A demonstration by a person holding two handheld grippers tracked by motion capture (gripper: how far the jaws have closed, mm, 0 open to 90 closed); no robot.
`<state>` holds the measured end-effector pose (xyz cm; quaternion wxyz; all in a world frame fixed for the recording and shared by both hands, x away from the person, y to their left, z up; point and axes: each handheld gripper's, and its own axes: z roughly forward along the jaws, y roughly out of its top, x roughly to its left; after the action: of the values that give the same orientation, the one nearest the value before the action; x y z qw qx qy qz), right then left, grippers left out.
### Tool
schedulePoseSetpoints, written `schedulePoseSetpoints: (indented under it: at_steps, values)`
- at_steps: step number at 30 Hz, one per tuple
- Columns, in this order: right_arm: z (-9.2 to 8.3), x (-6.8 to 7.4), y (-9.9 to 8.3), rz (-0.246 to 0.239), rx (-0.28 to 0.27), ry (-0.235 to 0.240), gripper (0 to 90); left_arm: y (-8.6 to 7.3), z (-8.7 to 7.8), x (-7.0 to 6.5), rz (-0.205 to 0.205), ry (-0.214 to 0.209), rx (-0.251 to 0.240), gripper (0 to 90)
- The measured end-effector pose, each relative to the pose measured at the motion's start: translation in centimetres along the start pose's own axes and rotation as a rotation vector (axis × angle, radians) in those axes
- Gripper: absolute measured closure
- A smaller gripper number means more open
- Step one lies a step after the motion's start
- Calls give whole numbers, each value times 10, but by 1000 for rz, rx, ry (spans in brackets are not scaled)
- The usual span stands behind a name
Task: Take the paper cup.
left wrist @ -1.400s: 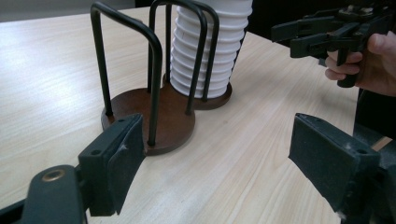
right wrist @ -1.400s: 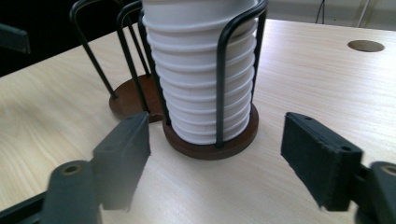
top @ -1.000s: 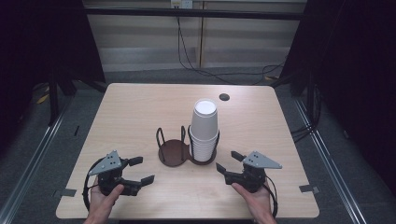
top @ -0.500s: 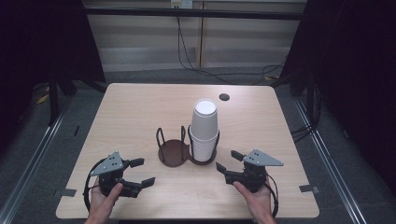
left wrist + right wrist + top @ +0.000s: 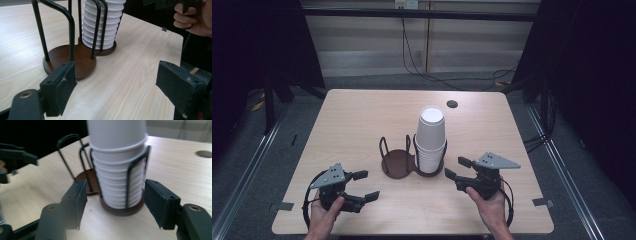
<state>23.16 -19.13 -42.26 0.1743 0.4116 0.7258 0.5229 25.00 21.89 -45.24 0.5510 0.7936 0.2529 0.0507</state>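
High view first: my left gripper point(image 5: 360, 186) sits at the table's point(image 5: 362, 115) near left, jaws apart, holding nothing. My right gripper point(image 5: 457, 168) is at the near right, jaws parted and empty, just beside the cup stack point(image 5: 430, 140) in its wire holder point(image 5: 404, 160) mid-table. No writing that I can read on the cups.

Left gripper view: jaws spread, the holder point(image 5: 72, 57) just ahead at left, the cups point(image 5: 102, 25) behind it.

Right gripper view: the stack point(image 5: 120, 170) stands ahead, centred between my parted jaws, untouched.
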Motion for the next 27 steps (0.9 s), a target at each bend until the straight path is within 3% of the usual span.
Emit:
schedulePoseSetpoints:
  at_steps: [8,15,18,24,27]
  values:
    - [7,3,11,-21,22,66,243,0,-1,1,3,0,-2,162]
    - [6,0,27,-26,11,82,221,0,-1,-1,2,-8,1,163]
    - [6,-2,30,2,-13,99,220,0,-1,0,4,-7,3,163]
    - [5,-5,38,-3,-10,105,206,0,-1,0,5,-4,7,162]
    - [5,-5,49,-33,-2,103,194,0,0,0,2,-5,9,163]
